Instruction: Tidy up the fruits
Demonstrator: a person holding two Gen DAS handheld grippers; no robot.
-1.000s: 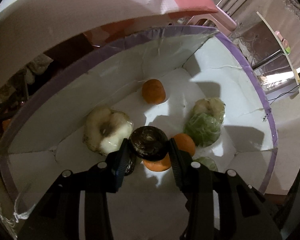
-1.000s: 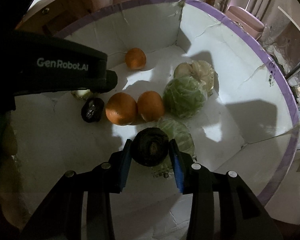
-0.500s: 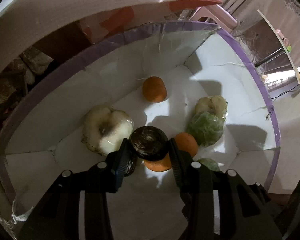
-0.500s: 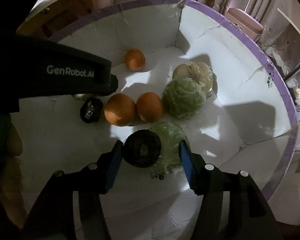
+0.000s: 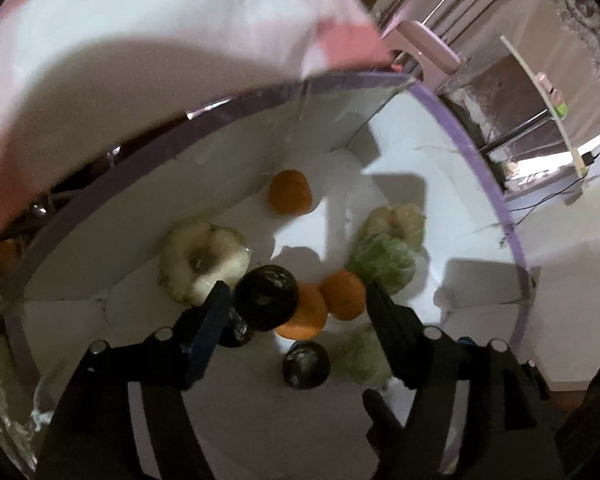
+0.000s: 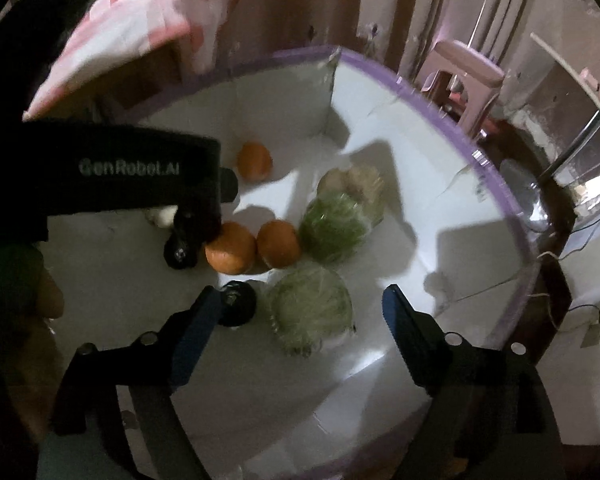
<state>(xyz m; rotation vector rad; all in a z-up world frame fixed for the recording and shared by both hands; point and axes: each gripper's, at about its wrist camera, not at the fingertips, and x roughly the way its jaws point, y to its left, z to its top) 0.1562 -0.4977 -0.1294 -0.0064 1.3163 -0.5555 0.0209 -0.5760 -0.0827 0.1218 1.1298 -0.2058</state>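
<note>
Spreading wide, your left gripper leaves the dark round fruit unsupported; it may roll against the two oranges. Your right gripper, jaws also apart and empty, risks nudging the pale green leafy cabbage in the white purple-rimmed box

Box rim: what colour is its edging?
Purple, clearest in the right wrist view.

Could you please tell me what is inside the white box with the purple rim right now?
Inside the white box: three oranges, green cabbages, pale produce and dark fruits. The left hand-held gripper covers some items.
</note>
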